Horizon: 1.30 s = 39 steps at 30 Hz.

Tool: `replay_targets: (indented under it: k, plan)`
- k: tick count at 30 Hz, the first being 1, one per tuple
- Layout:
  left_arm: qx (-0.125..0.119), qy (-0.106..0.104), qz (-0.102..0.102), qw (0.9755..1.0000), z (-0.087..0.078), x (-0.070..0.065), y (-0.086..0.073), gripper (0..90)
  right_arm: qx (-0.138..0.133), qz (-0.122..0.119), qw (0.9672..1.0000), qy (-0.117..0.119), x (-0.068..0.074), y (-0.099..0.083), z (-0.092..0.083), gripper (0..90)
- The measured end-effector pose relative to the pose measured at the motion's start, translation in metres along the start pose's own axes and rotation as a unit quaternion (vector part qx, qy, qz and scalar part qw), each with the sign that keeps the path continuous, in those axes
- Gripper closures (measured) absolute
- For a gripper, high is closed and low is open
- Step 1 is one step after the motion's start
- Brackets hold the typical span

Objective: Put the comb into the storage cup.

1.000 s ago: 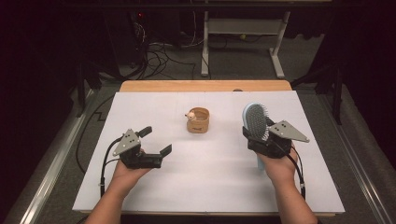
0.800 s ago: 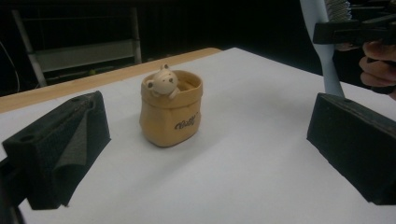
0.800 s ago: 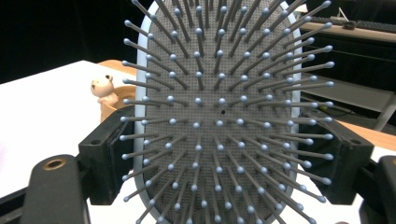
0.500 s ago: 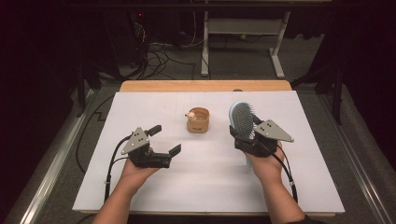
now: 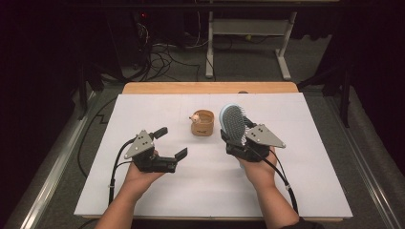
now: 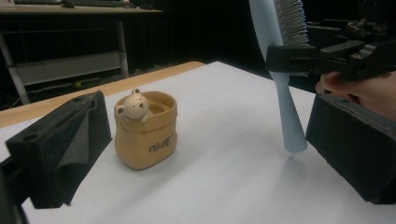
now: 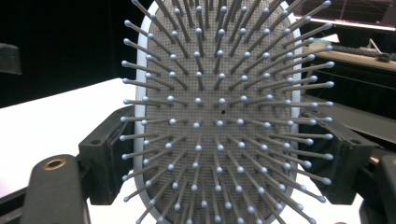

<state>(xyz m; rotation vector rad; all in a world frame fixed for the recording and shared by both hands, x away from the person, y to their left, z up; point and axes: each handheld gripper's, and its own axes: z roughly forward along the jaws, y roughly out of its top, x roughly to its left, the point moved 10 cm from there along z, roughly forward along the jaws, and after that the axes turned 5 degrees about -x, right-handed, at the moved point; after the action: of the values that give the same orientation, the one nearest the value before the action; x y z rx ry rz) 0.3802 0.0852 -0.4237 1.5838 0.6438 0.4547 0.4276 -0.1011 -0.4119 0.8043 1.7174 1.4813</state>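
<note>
R gripper (image 5: 235, 141) holds a pale blue hairbrush (image 5: 232, 122) upright, jaws clamped on the brush where head meets handle; bristles face the R gripper's camera, handle tip hangs just above the tabletop (image 5: 215, 191), w/ a shadow under it in the left gripper view. Brush sits right of centre, just beside a small tan pot w/ a bear figure (image 5: 202, 123), not touching. Pot stands mid-tabletop, nearer the far edge; clear white surface all round it. L gripper (image 5: 171, 142) is left of centre, jaws open & empty, pointing toward the pot, some gap between. Free room: wide bare strips along the left, right & near edges; far edge ends at a wood strip (image 5: 210, 88). Both forearms enter over the near edge.
</note>
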Motion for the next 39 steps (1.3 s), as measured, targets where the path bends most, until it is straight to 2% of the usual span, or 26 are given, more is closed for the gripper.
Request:
replay_targets:
  k: [11,16,24,30,39]
  plan:
    - [-0.006,-0.013,0.002,0.9999,0.009,-0.011,0.012,2.0,-0.007,-0.019,0.9993,0.032,0.034,0.001,0.014,20.6]
    - [-0.004,-0.012,0.008,0.9999,0.007,-0.014,0.011,2.2,-0.010,-0.029,0.9986,0.043,0.049,0.001,0.017,20.6]
    - [-0.010,-0.016,0.002,0.9998,0.005,-0.018,0.014,2.4,-0.019,-0.036,0.9971,0.065,0.073,0.002,0.020,20.6]
    - [-0.012,-0.018,-0.002,0.9998,0.004,-0.019,0.016,2.7,-0.023,-0.037,0.9962,0.075,0.084,0.002,0.021,20.6]
    - [-0.001,-0.024,-0.007,0.9997,0.009,-0.023,0.015,4.5,-0.026,-0.040,0.9956,0.080,0.092,0.002,0.019,20.6]
